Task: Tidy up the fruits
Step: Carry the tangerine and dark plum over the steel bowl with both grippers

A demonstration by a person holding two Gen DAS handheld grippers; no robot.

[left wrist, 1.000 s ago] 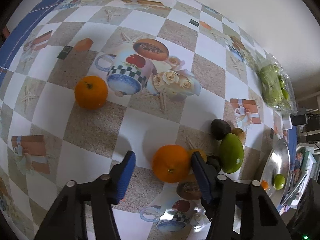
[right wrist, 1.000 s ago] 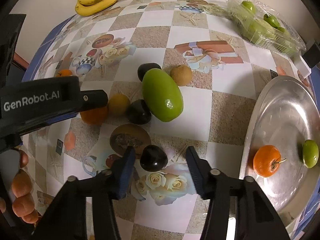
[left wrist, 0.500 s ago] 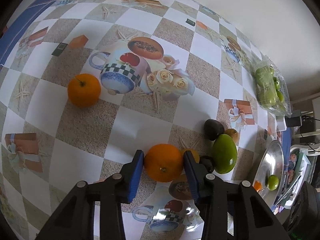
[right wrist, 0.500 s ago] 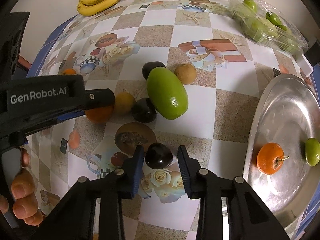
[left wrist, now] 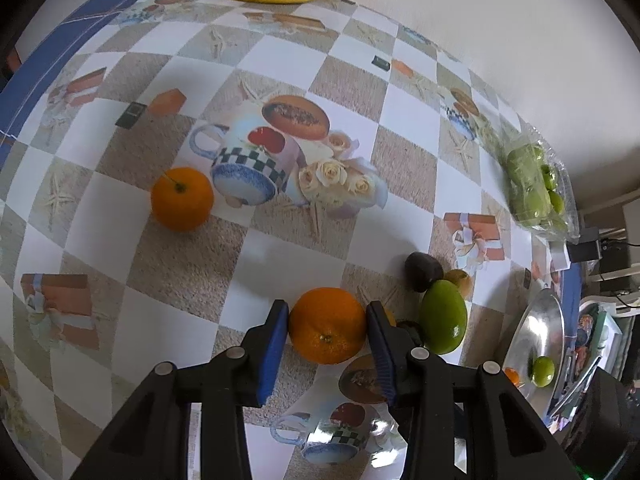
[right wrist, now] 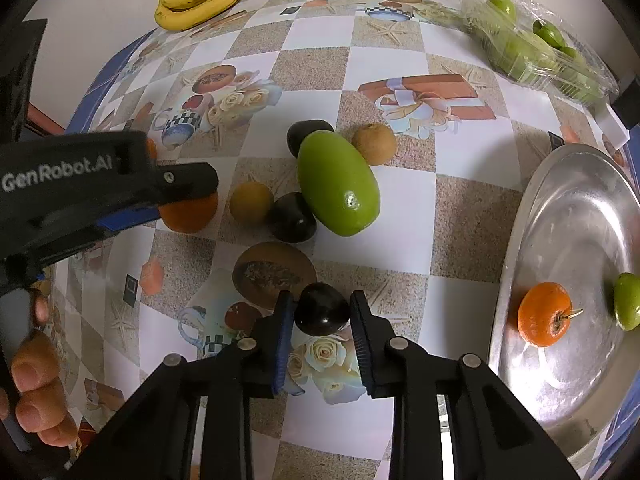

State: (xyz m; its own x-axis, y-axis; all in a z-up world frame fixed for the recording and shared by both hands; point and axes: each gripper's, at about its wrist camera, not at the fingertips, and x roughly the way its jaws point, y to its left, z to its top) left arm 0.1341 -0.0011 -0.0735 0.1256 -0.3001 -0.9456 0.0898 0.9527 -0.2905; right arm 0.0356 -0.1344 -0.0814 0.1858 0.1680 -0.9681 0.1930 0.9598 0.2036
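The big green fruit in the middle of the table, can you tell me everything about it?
The big green fruit is smooth, shiny and egg-shaped, like a mango, with one bright glint. It lies on its side on the checkered tablecloth. A dark round fruit presses against its lower side and another dark fruit sits behind its far end. Neither gripper touches it.

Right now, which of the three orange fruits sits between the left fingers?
The large orange, beside the green mango, flanked by the left gripper fingers. Another orange lies alone by the printed mug; the small stemmed one is in the metal tray.
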